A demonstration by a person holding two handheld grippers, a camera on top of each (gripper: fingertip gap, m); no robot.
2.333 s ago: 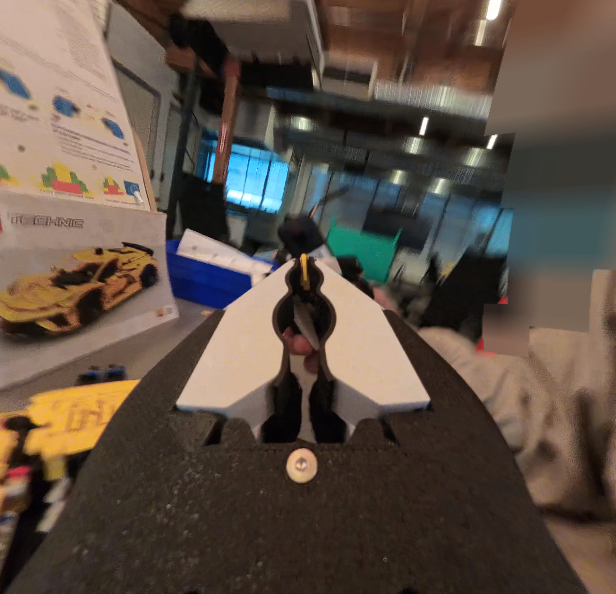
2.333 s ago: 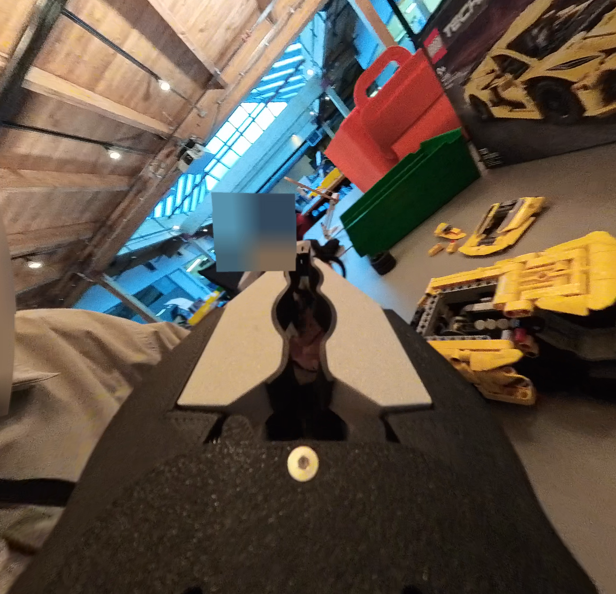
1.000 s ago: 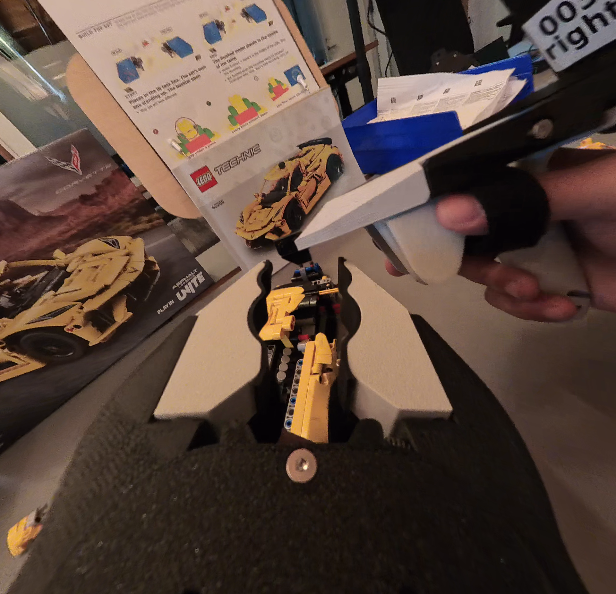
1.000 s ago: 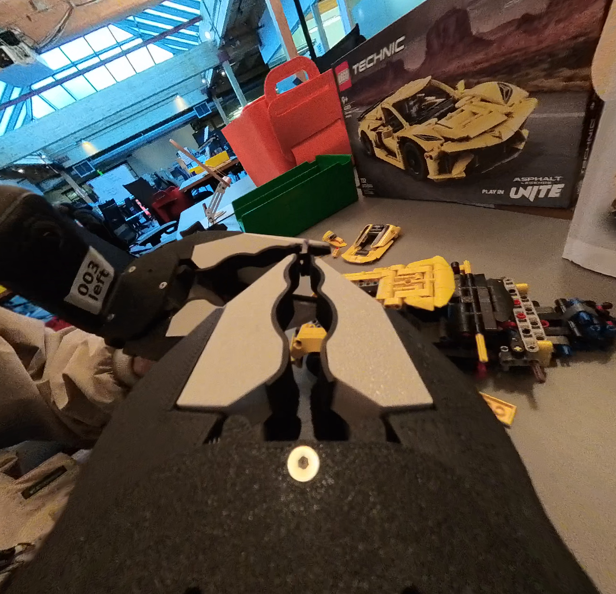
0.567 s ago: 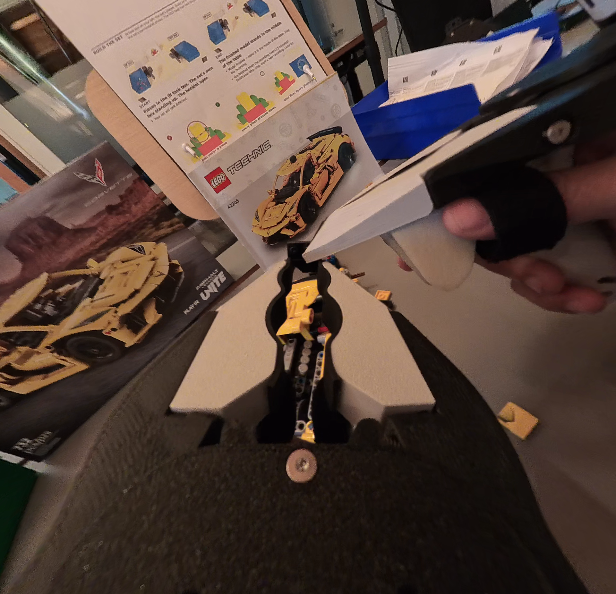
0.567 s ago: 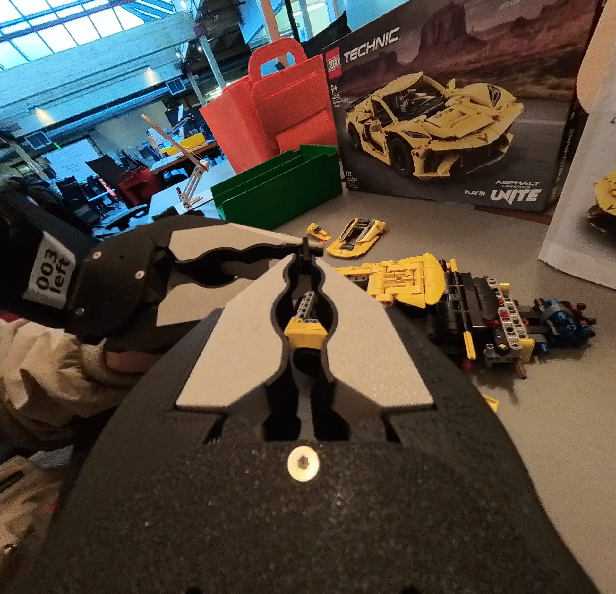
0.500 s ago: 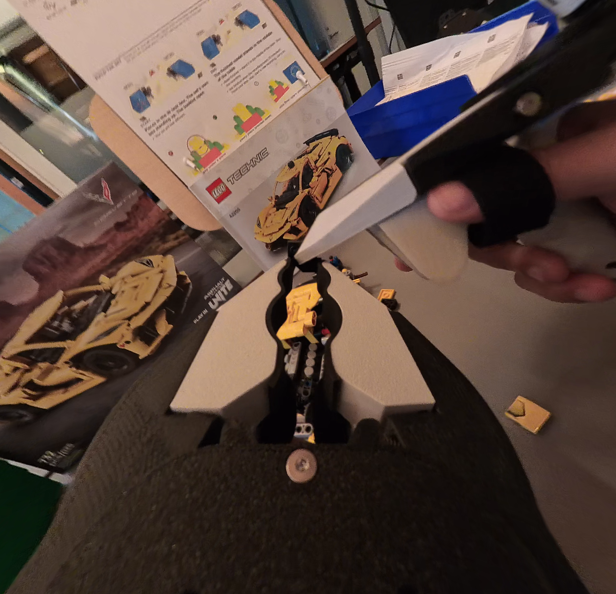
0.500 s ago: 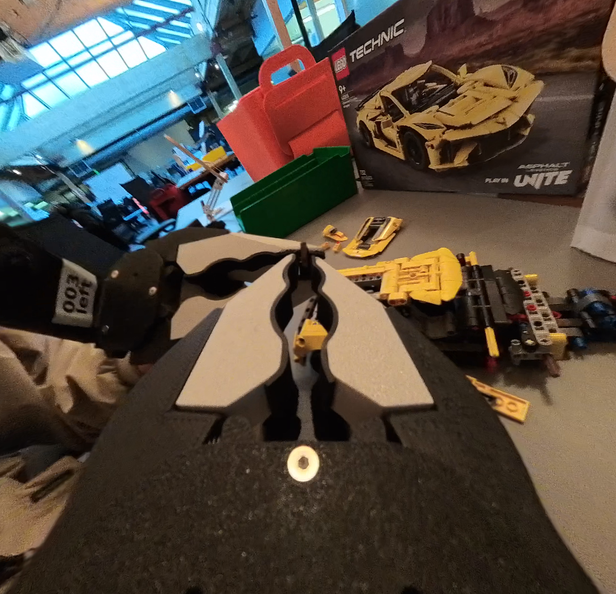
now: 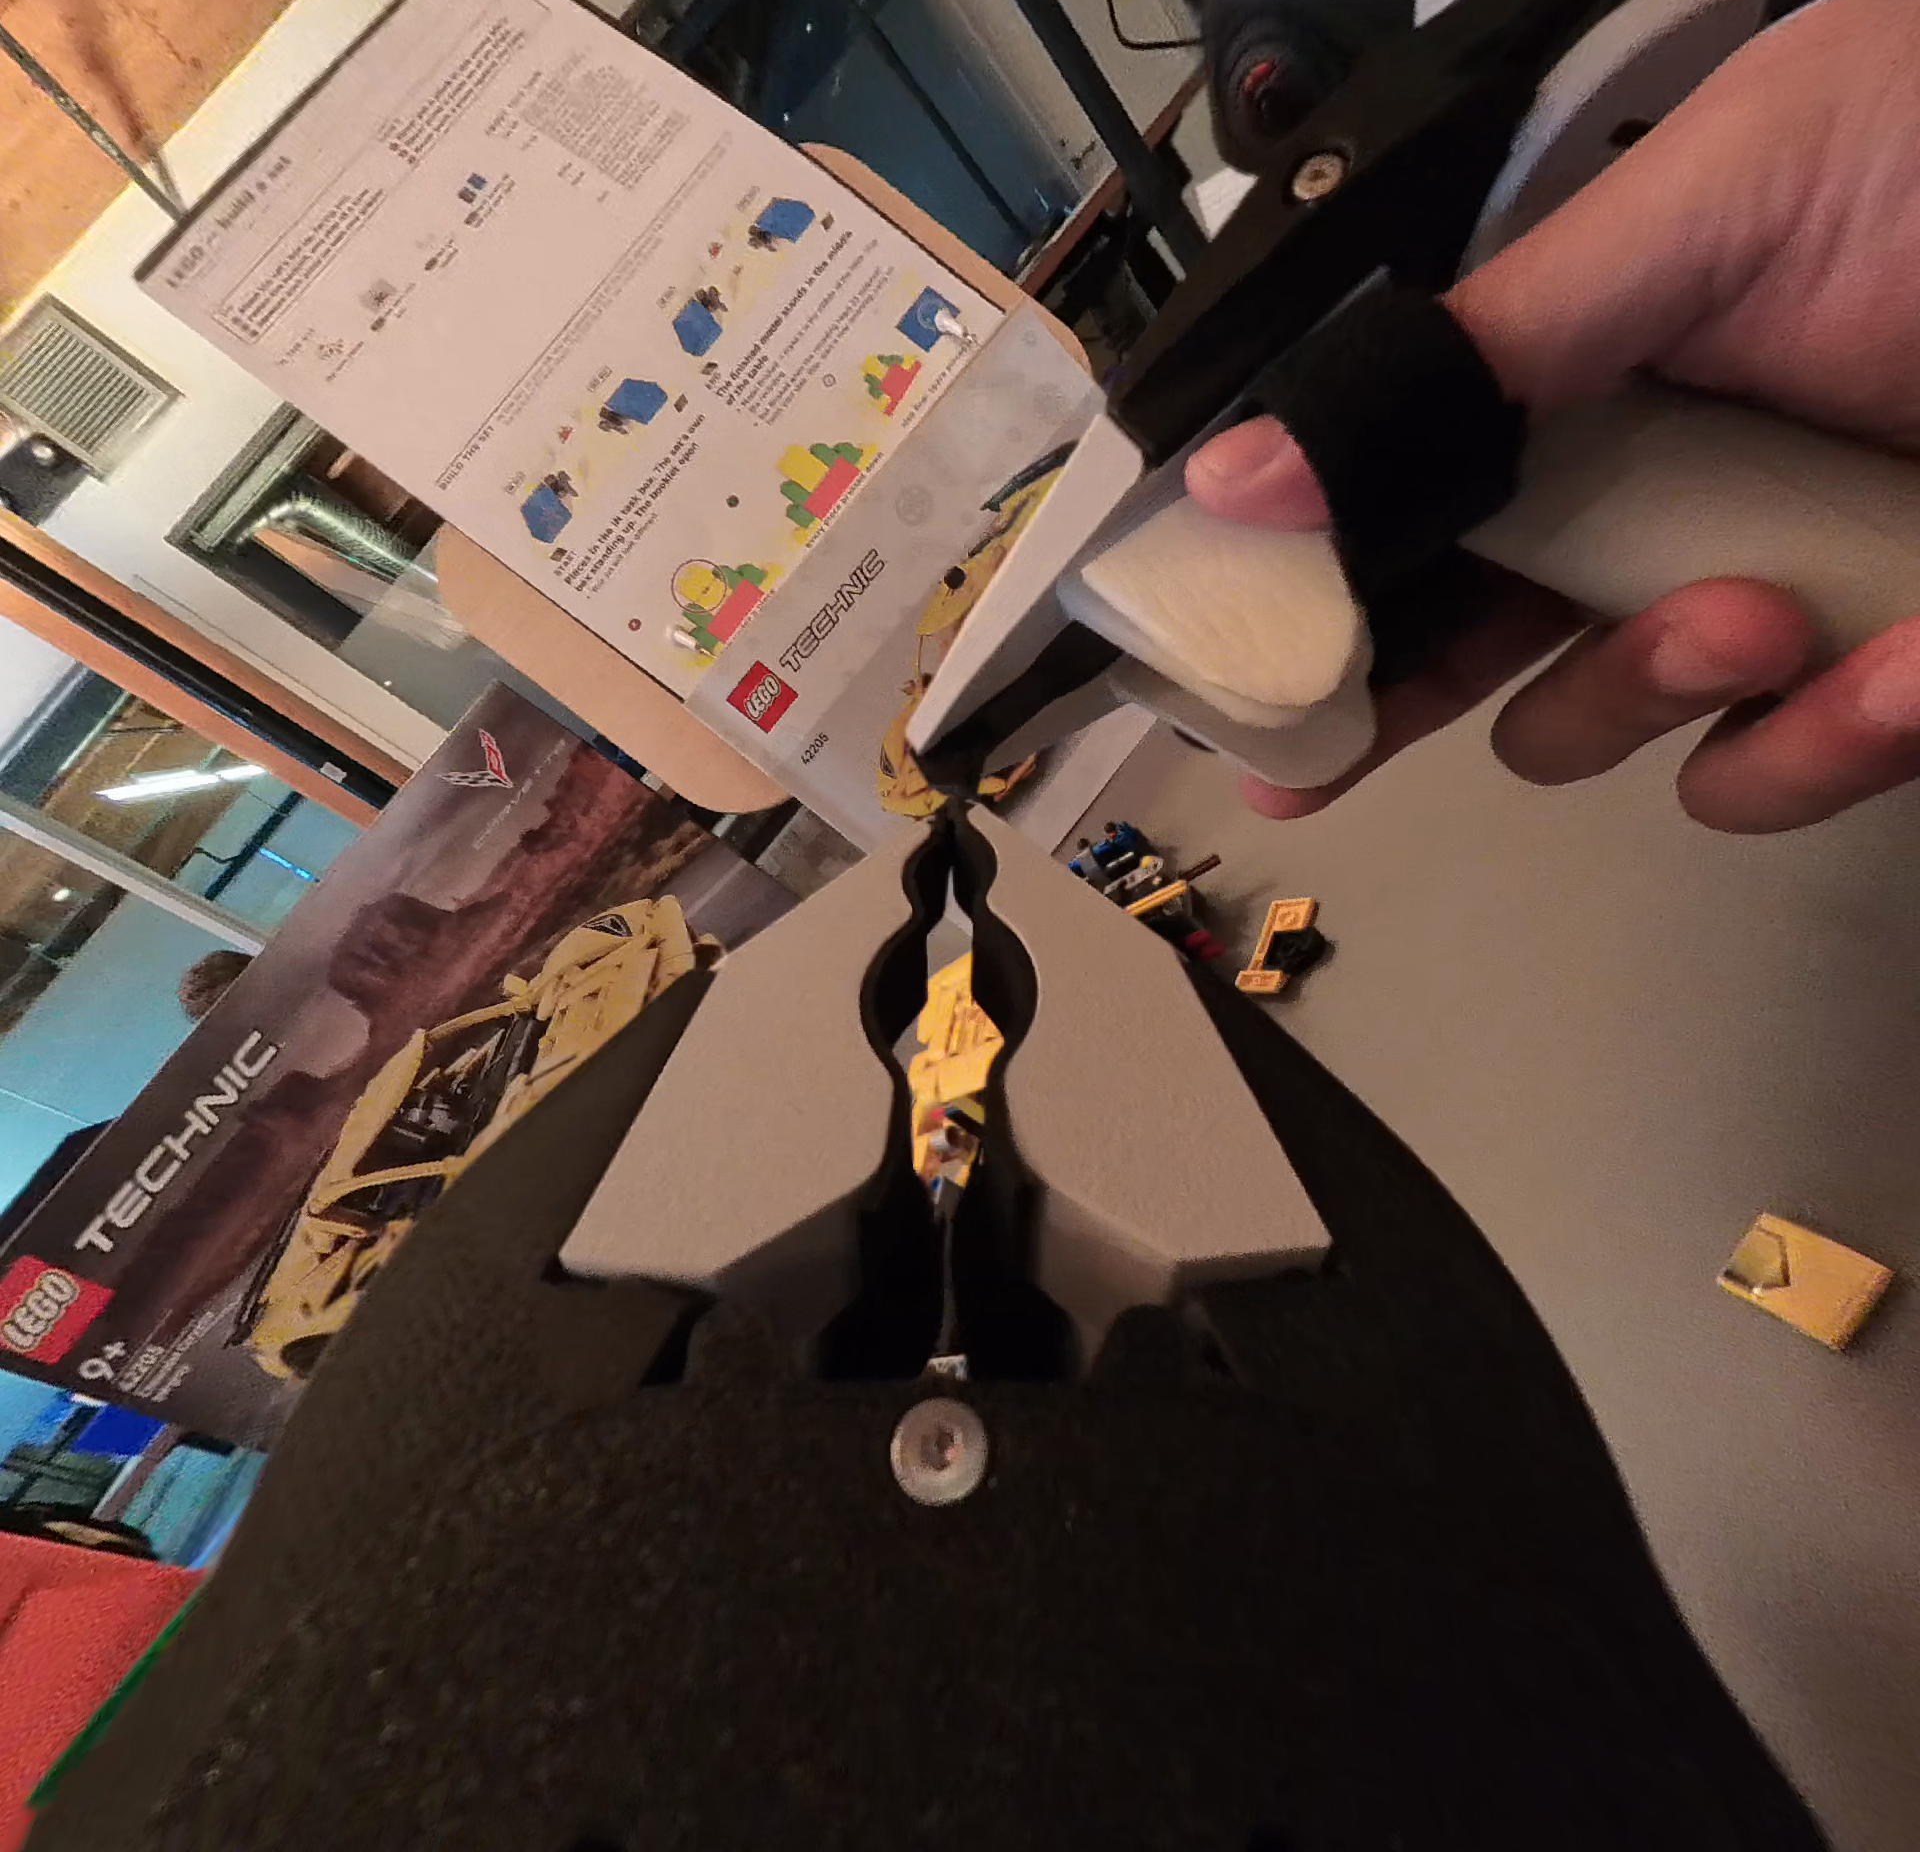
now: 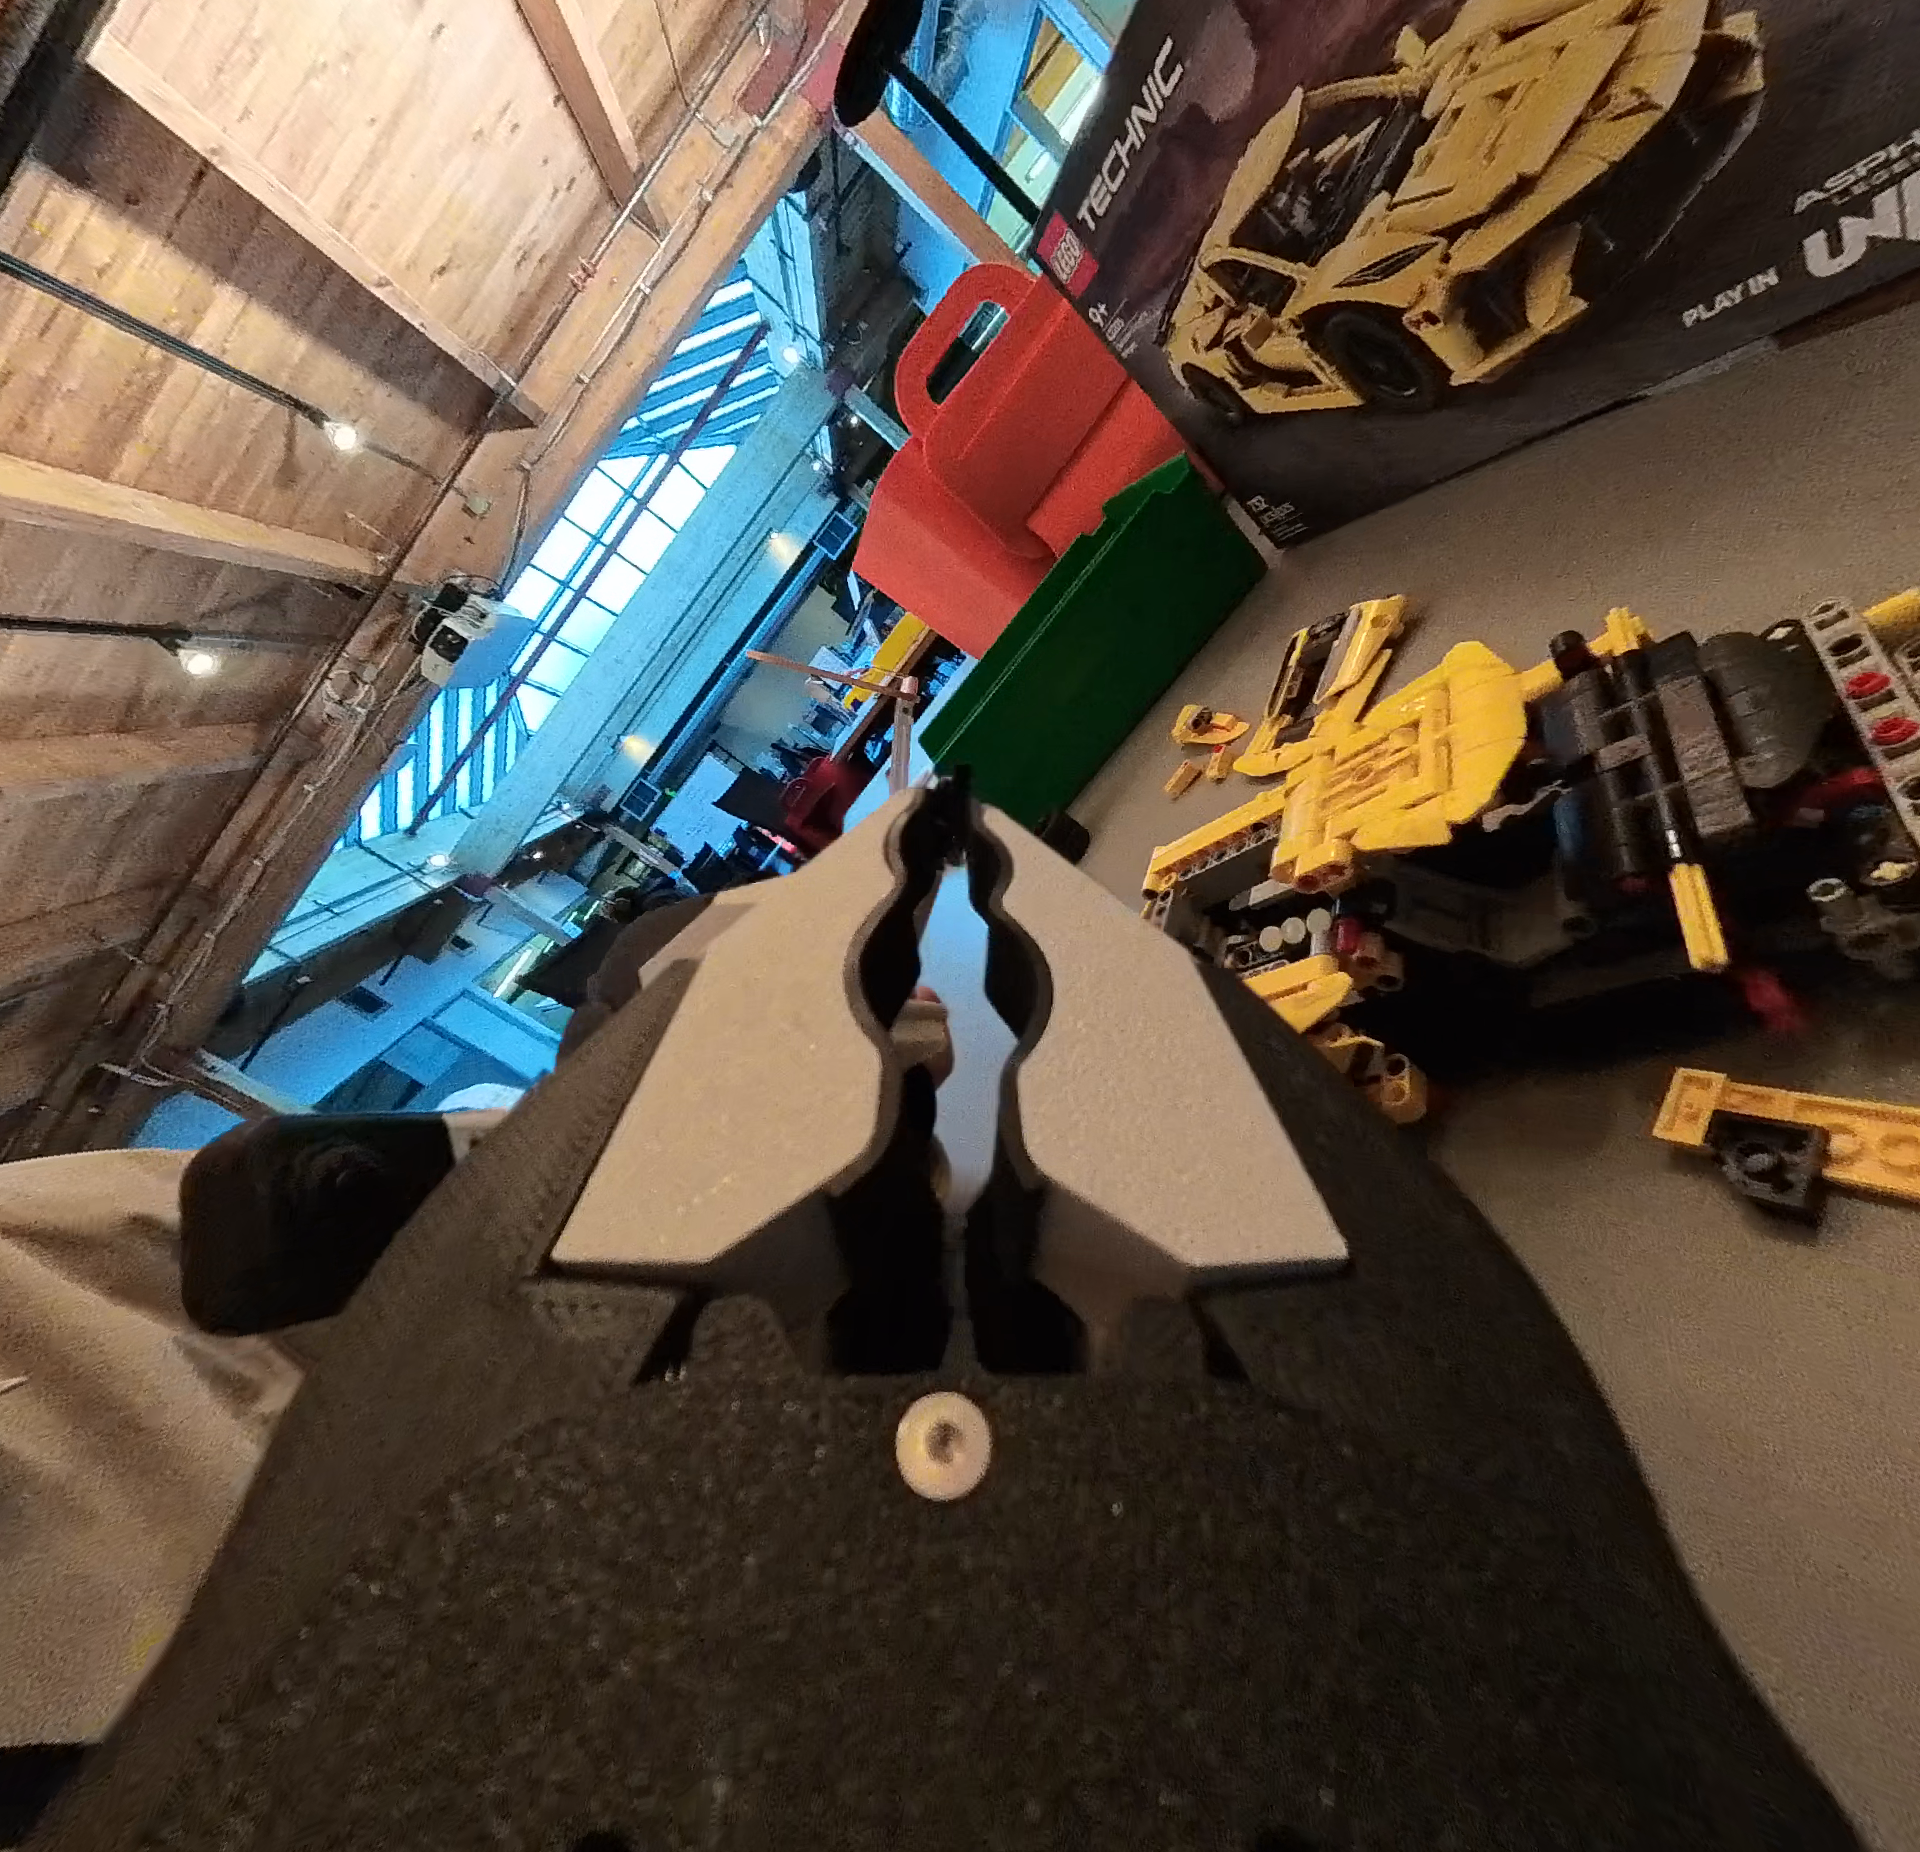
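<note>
My left gripper (image 9: 951, 823) is shut, its tips pinching a small black part (image 9: 940, 776). My right gripper (image 10: 951, 800) is shut on the same small black part (image 10: 948, 782). In the left wrist view it comes in from the upper right, held by a person's hand (image 9: 1714, 244), and its tip (image 9: 923, 751) meets mine. Both are held above the grey table (image 9: 1558, 1023). A partly built yellow and black brick car (image 10: 1455, 763) lies on the table to the right of the right gripper. It also shows through the left fingers' gap (image 9: 951, 1039).
Loose yellow pieces lie on the table (image 9: 1803, 1293) (image 9: 1278, 945) (image 10: 1787, 1142) (image 10: 1340, 649). A set box with a yellow car picture (image 10: 1455, 192) (image 9: 364, 1023), an upright instruction sheet (image 9: 665, 368), a green bin (image 10: 1101, 649) and a red case (image 10: 987, 452) stand at the back. The tips of both grippers are at nearly the same place.
A second ago my left gripper was open over the car; it has since shut at the right gripper's tip. Both grippers have tilted, tips still together.
</note>
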